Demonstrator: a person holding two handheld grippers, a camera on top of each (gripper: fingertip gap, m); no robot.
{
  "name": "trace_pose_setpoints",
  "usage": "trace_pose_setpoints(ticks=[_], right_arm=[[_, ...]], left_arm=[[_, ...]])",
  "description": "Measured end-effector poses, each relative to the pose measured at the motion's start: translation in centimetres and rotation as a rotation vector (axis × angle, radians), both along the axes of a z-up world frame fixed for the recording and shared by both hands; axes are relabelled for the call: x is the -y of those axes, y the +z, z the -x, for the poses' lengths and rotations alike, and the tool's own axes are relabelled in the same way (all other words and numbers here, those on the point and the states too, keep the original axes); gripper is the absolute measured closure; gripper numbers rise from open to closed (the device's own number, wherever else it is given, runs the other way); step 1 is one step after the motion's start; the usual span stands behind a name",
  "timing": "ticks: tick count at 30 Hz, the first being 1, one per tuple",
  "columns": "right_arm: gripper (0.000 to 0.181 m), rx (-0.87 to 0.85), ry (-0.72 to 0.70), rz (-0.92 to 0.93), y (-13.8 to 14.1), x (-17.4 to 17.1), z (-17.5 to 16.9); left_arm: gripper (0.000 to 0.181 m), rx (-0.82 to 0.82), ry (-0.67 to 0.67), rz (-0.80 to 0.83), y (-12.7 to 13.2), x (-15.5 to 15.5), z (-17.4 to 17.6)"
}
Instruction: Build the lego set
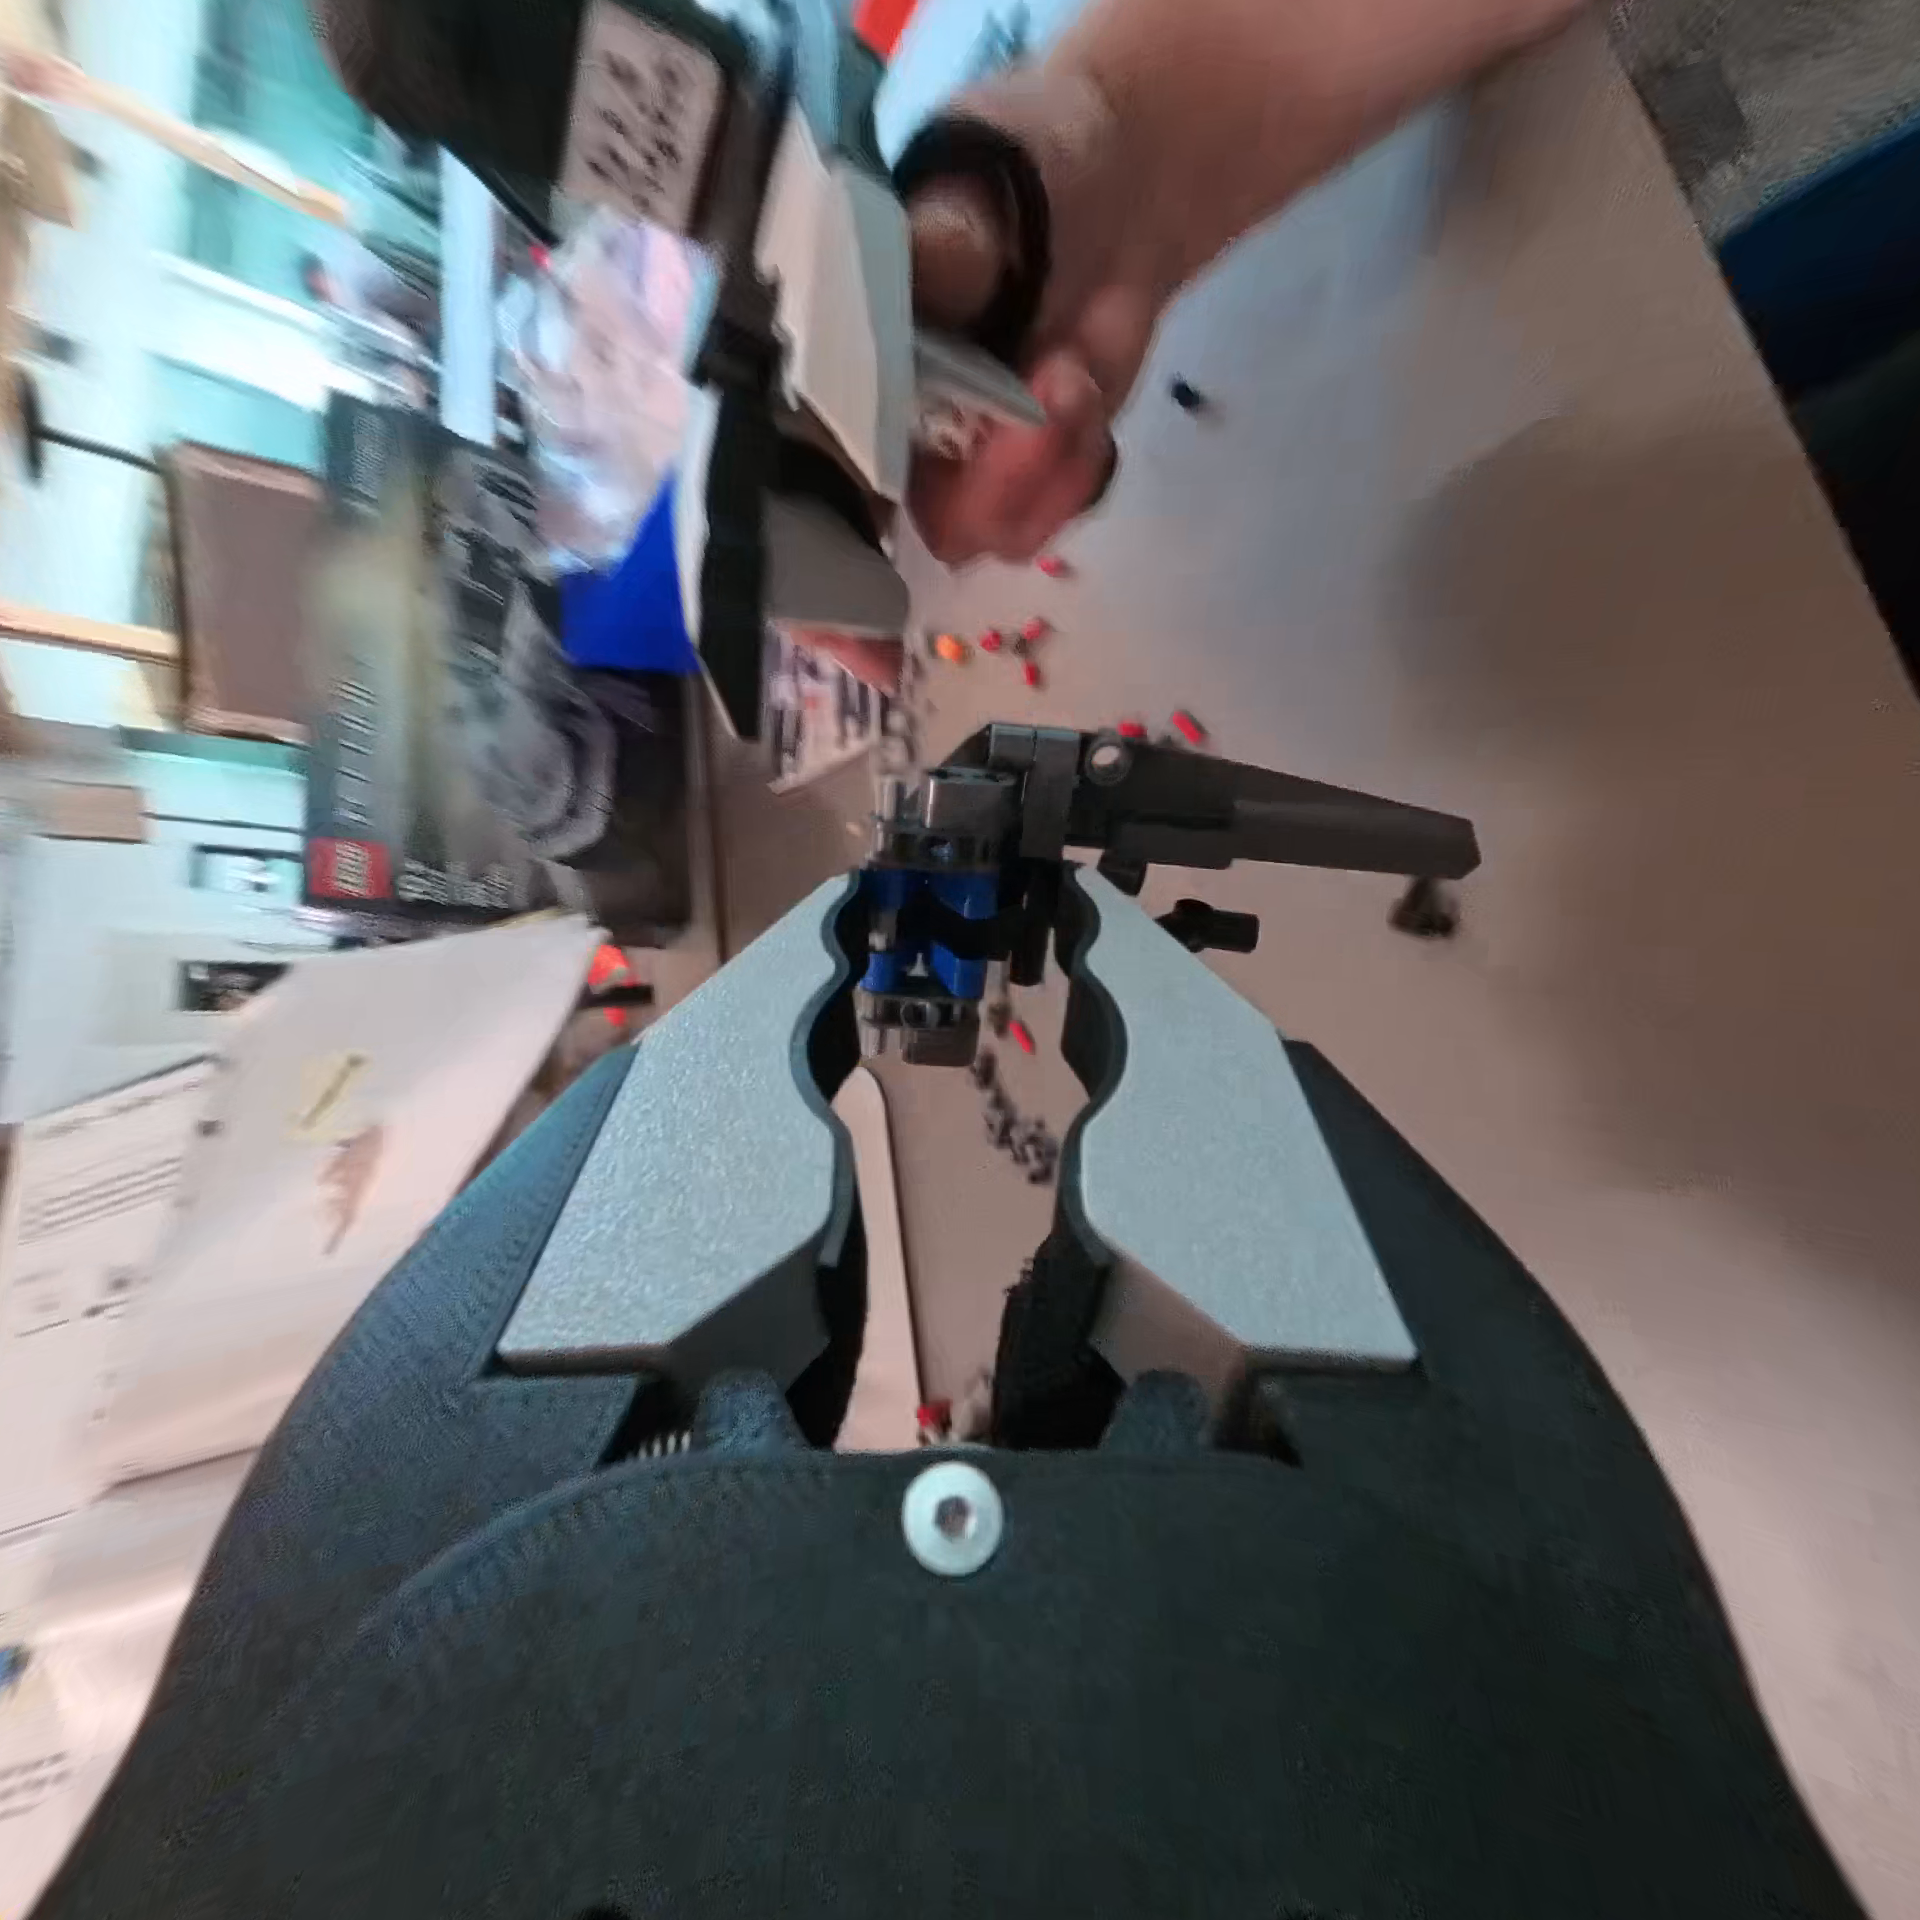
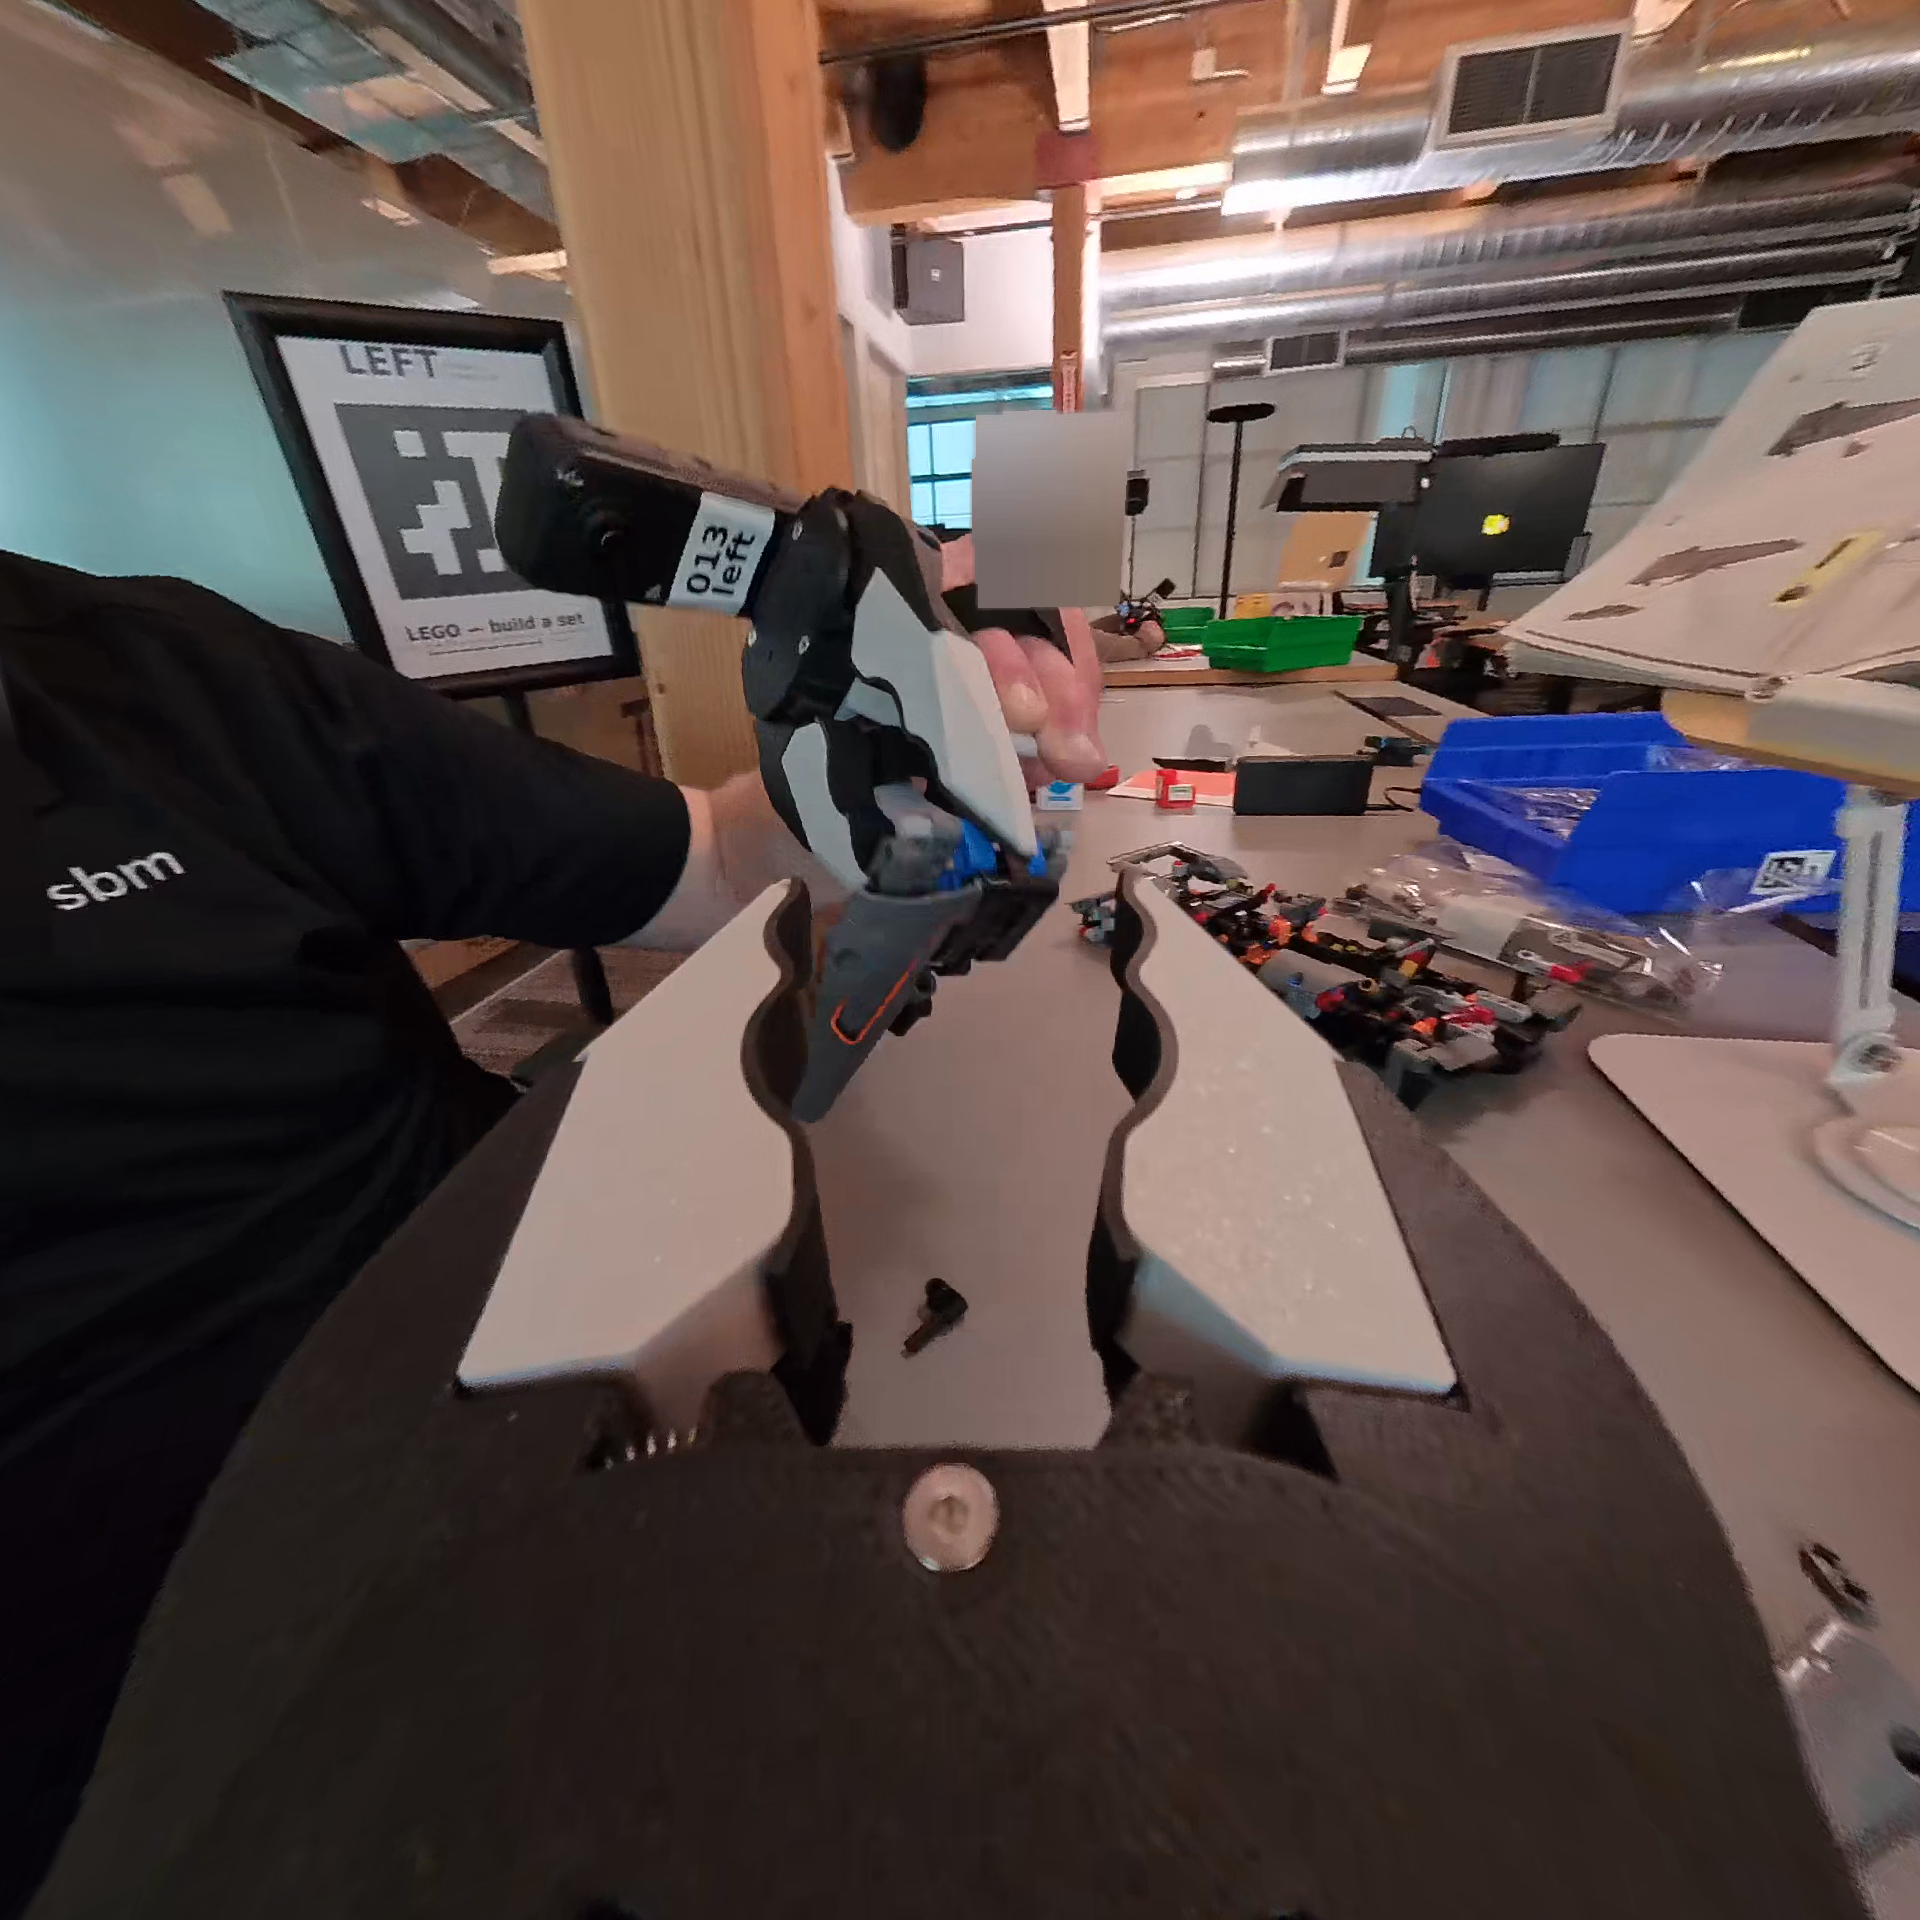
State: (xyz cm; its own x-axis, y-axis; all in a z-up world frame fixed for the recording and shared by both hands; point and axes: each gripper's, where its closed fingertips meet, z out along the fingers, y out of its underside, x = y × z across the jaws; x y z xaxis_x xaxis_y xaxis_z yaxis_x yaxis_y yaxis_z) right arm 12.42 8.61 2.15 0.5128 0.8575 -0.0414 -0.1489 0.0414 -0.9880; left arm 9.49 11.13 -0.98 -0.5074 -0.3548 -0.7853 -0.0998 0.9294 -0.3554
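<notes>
**Lego build partway done**

Lego subassembly [image 2: 940, 914], grey and blue, is hanging centre frame, pinched by the left gripper [image 1: 961, 935]. Right gripper [image 2: 961, 935] is hovering spread and empty. Chassis [image 2: 1340, 966] is waiting right of centre; black pin [image 2: 935, 1314] and bagged parts [image 2: 1507, 914] are remaining.

Table [image 2: 966, 1143], black pin [image 2: 935, 1313], chassis [image 2: 1382, 977]

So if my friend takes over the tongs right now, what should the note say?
Left tongs: shut on the small blue and grey lego piece, held up above the table.
Right tongs: open, holding nothing.
A small black pin lies on the table under the right tongs.
The bigger lego chassis sits on the table, beside a bag of parts and a blue bin.
Left to do: the set is not finished.
</notes>
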Motion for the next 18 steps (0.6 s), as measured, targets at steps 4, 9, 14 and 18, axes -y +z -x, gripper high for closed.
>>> trace_pose_setpoints(ticks=[4, 9, 14, 18], right_arm=[[0.128, -0.013, -0.029, -0.002, 0.0, -0.3, -0.8], [0.131, 0.013, -0.053, 0.017, -0.8, -0.8, -1.0], [0.132, 0.039, -0.059, 0.036, -1.5, -1.2, -0.9], [0.132, 0.068, -0.064, 0.053, -2.1, -1.5, -0.7]], left_arm=[[0.149, -0.352, 0.043, 0.010, -4.0, -1.6, 1.6], [0.148, -0.631, 0.097, -0.054, -8.5, -4.0, 2.9], [0.148, -0.752, 0.152, -0.139, -12.4, -6.3, 3.1], [0.134, -0.714, 0.152, -0.181, -13.3, -6.8, 2.2]])
